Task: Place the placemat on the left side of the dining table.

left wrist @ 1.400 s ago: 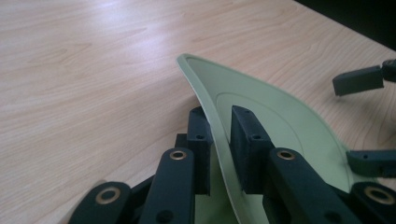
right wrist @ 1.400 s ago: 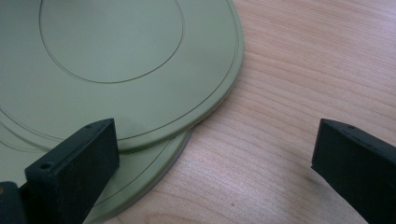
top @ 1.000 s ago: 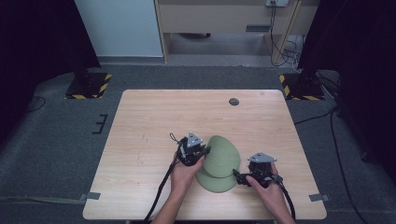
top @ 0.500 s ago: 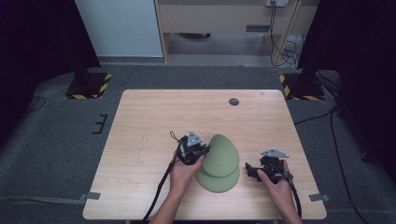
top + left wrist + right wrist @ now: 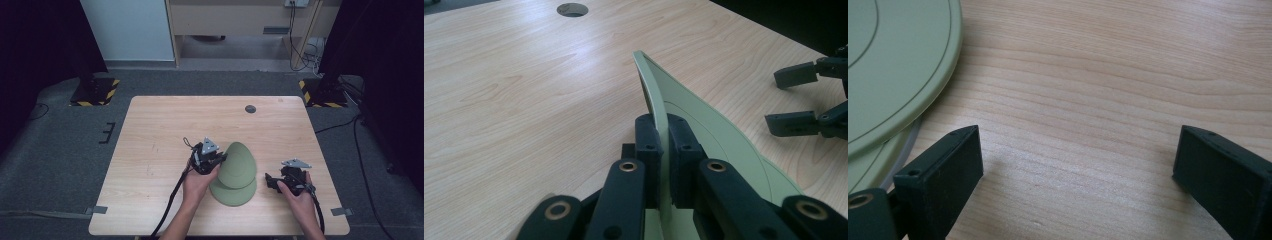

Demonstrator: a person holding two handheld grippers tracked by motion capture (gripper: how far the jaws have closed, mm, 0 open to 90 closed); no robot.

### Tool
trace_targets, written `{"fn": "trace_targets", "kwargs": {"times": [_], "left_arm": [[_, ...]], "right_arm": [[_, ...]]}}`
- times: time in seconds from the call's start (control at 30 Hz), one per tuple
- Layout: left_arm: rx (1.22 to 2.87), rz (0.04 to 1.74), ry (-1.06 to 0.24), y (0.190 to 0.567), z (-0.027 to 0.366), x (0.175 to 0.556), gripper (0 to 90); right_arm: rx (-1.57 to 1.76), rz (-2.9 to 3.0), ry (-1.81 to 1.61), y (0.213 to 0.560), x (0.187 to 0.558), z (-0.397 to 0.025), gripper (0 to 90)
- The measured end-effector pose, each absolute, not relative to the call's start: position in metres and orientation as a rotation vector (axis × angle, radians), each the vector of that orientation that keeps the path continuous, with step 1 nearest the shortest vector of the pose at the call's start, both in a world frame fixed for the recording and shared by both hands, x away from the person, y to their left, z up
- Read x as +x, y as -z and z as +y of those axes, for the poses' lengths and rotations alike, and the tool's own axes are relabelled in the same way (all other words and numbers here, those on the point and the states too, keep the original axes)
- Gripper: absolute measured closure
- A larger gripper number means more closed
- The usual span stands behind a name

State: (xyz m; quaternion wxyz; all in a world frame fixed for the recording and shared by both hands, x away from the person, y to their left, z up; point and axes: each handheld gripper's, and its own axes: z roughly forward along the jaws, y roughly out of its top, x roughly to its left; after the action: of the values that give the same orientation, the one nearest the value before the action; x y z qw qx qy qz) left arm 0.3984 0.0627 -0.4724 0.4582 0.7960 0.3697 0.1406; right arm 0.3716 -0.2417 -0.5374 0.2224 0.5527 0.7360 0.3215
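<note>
Your left claw (image 5: 216, 159) is clenched on the left rim of a green plate (image 5: 239, 164), tilting it up on edge above a second green plate (image 5: 232, 192) lying flat on the table (image 5: 160, 130). The raised plate's long axis runs away from you. Your right claw (image 5: 270, 181), released and wide apart, rests just right of the plates, which lie to its left.
</note>
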Motion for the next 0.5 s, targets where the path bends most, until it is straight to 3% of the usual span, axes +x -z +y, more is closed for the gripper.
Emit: {"fn": "trace_targets", "kwargs": {"times": [0.5], "left_arm": [[1.961, 0.885, -0.346, 0.4653, 0.061, 0.3972, 85.5]], "right_arm": [[1.52, 2.024, -0.876, 0.5383, 0.3723, -0.2424, 5.9]]}}
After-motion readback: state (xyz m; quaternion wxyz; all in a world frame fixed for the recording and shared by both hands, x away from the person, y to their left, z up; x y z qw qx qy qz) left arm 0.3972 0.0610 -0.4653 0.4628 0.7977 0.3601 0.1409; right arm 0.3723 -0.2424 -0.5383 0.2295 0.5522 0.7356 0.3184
